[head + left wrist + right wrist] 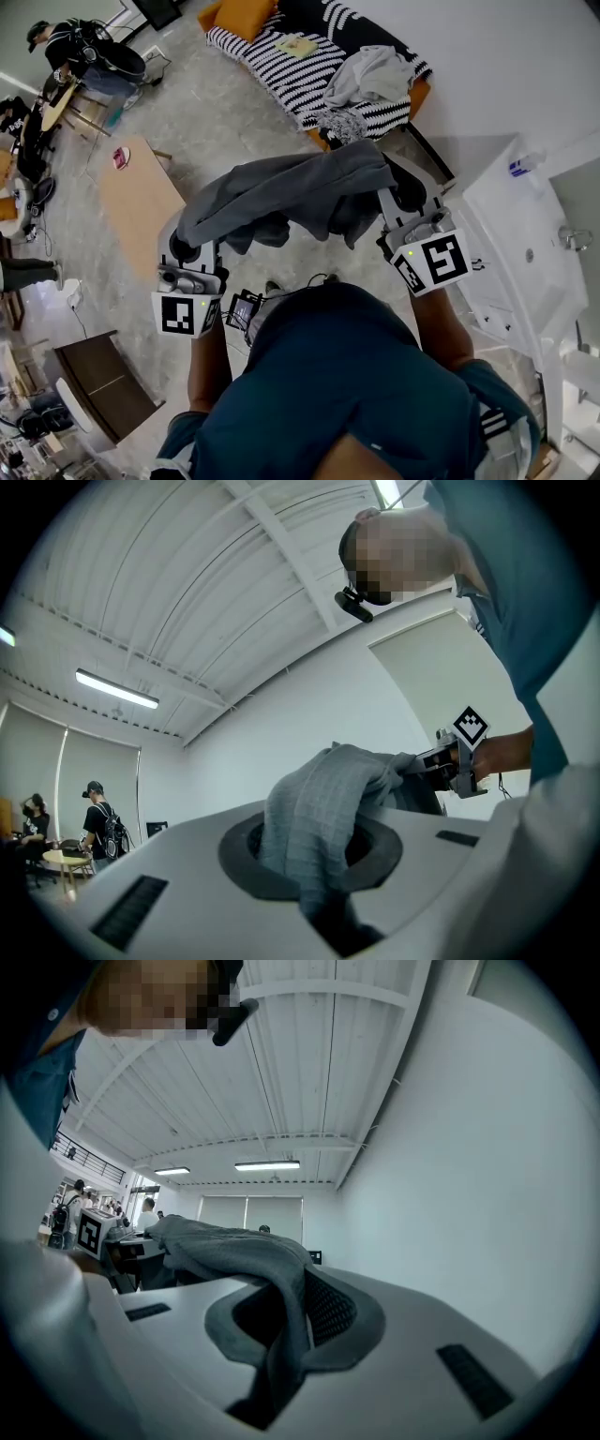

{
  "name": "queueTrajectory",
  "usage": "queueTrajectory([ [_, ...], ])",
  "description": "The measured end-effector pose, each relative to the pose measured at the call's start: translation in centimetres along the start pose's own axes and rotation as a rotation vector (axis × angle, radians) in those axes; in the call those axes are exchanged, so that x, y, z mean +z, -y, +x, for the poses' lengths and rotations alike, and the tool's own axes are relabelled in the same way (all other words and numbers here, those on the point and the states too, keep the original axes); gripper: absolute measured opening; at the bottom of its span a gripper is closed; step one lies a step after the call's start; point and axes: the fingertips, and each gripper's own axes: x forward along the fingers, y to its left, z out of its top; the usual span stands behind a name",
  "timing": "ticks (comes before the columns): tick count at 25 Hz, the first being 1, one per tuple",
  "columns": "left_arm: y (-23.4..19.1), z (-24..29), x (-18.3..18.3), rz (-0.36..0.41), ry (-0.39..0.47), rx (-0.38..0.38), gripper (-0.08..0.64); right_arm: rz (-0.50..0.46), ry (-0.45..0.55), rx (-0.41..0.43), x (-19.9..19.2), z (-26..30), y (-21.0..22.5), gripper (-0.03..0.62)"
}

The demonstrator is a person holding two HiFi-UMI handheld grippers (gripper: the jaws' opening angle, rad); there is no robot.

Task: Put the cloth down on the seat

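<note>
Grey marbled flooring fills the head view, with a striped sofa (pixel 281 70) at twelve o'clock, a wooden table (pixel 141 197) at nine o'clock and a white sink counter (pixel 511 234) at three o'clock. One cloth (pixel 291 192), a plain mid-grey garment with soft folds, hangs in the air at the centre, stretched between two grippers and well apart from the sofa. The left gripper (pixel 183 248) at seven o'clock is clamped on one end. The right gripper (pixel 401 192) at two o'clock is clamped on the other end. A pale garment (pixel 370 75) already lies heaped on the sofa.

Only the left gripper view shows the cloth's fine woven grid, bunched between that gripper's closed jaws, plus two people (pixel 98 822) standing at eight o'clock. Only the right gripper view shows the cloth draped over one ribbed pad (pixel 328 1307) and pinched there, with the ceiling lights (pixel 267 1165) at twelve o'clock.
</note>
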Motion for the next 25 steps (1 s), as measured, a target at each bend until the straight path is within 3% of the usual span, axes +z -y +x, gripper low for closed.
queueTrajectory([
  [9,-2.4,2.1,-0.9,-0.003,-0.001,-0.002,0.043,0.01,-0.022,-0.013,-0.9,2.7,0.5,0.038],
  [20,-8.3,5.6,-1.2,0.001,0.076,-0.088,0.043,0.0,-0.008,-0.104,-0.5,8.1,0.0,0.038],
  [25,-11.3,6.3,-2.9,-0.006,0.034,-0.124,0.043,-0.012,0.0,-0.141,-0.4,10.8,-0.8,0.038],
])
